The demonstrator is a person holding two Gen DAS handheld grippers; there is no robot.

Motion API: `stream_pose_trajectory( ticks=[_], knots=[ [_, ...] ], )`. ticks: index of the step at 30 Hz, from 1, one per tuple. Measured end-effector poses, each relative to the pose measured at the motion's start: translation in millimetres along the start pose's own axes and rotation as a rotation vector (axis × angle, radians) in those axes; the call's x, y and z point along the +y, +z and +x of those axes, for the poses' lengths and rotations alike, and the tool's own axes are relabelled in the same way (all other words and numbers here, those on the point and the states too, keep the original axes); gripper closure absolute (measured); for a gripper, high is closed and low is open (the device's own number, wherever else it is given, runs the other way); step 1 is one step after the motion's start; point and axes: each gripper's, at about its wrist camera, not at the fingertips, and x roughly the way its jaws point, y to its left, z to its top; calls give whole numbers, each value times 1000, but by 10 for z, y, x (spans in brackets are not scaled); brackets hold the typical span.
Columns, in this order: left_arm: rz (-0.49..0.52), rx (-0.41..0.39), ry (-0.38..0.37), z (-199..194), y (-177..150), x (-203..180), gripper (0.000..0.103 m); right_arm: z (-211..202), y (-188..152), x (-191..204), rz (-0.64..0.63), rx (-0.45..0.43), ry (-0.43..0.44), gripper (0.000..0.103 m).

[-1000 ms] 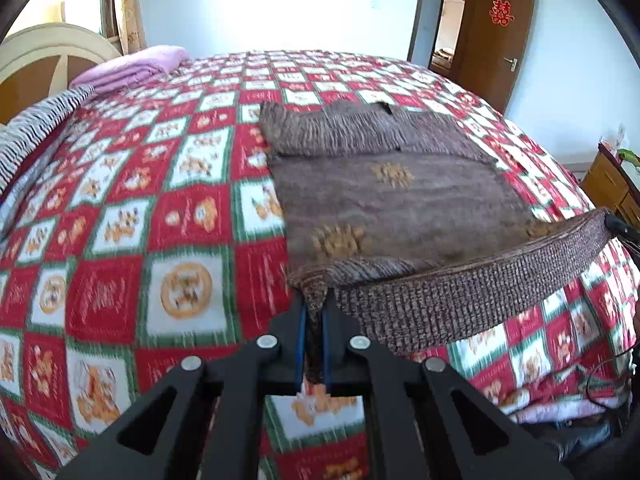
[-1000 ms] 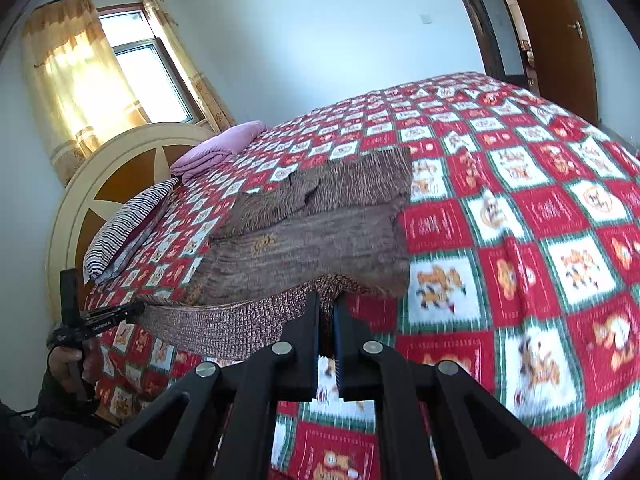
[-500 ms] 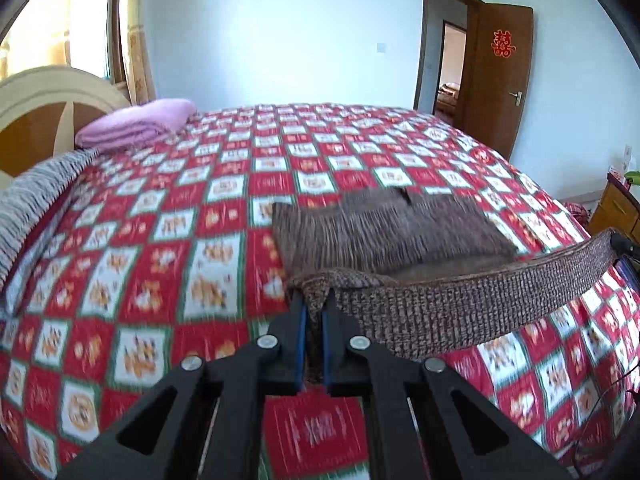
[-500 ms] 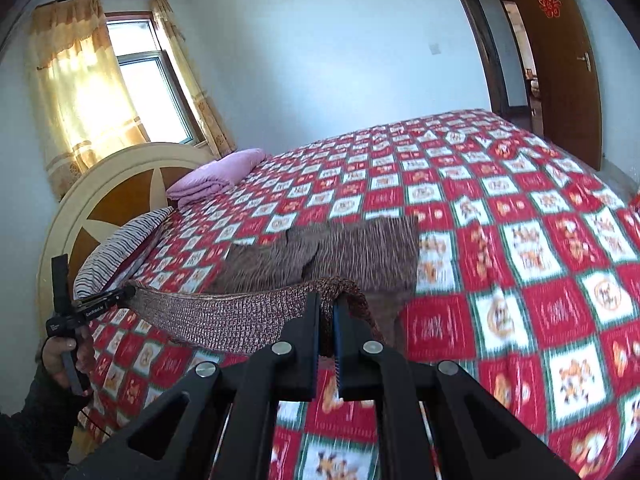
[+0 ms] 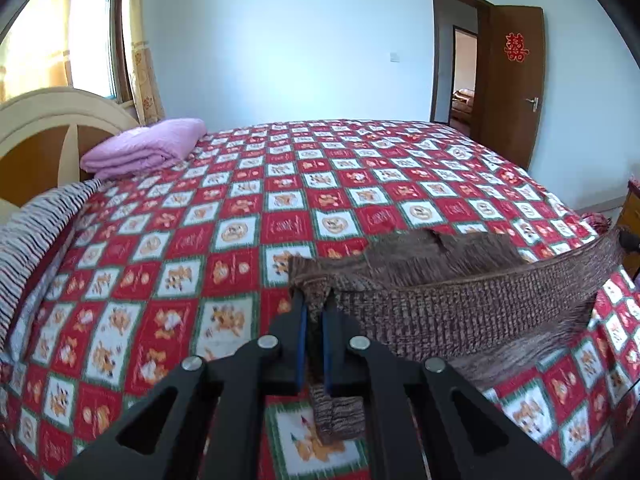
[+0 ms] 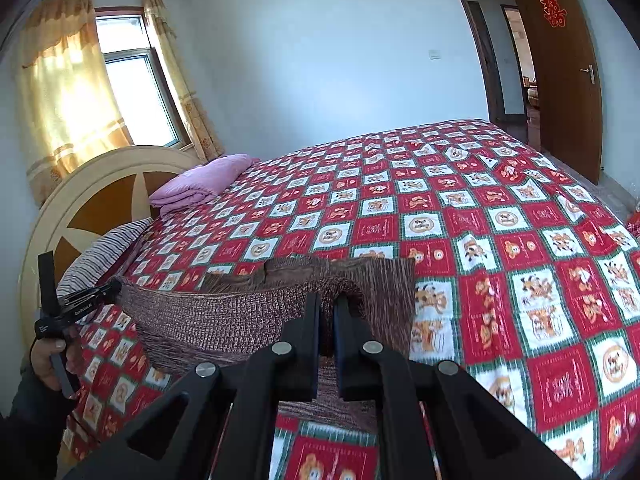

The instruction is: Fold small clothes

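With both the left gripper (image 5: 314,306) and right gripper (image 6: 327,312) clenched on the brown knit garment (image 5: 460,304), we should carry its hem level; lay it square on the far edge.

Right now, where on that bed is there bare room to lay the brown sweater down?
The quilt lies bare between the pink blanket and the door-side edge. It is crowded only near the front, where the brown sweater hangs, and by the striped pillow.

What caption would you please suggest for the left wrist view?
Left claw pinches the sweater hem, lifted taut above the quilt toward the right claw.
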Motion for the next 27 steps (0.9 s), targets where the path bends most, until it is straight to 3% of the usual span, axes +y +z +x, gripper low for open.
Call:
stream_pose_trajectory(
  ticks=[7, 17, 20, 22, 23, 24, 25, 26, 27],
  knots=[
    [39, 60, 42, 598, 188, -24, 96, 599, 241, -132, 0, 47, -49, 98],
    [74, 196, 83, 1544, 111, -128, 96, 1703, 294, -454, 31, 179, -108, 98],
    [84, 228, 138, 1833, 38, -153, 90, 2194, 257, -605, 42, 252, -109, 97],
    [93, 251, 184, 1983, -16, -148, 83, 2428, 225, -739, 65, 291, -160, 94],
    [80, 262, 191, 1996, -37, -122, 80, 2460, 208, -780, 78, 294, -185, 87],
    [60, 265, 187, 1976, -55, -86, 72, 2449, 193, -791, 82, 287, -197, 71],
    [44, 252, 176, 1906, -80, -56, 59, 2395, 163, -777, 73, 273, -208, 61],
    [47, 226, 167, 1775, -130, -32, 49, 2338, 129, -741, 51, 263, -213, 40],
    [60, 214, 168, 1720, -155, -36, 31, 2272, 85, -689, 16, 254, -218, 30]
  ],
)
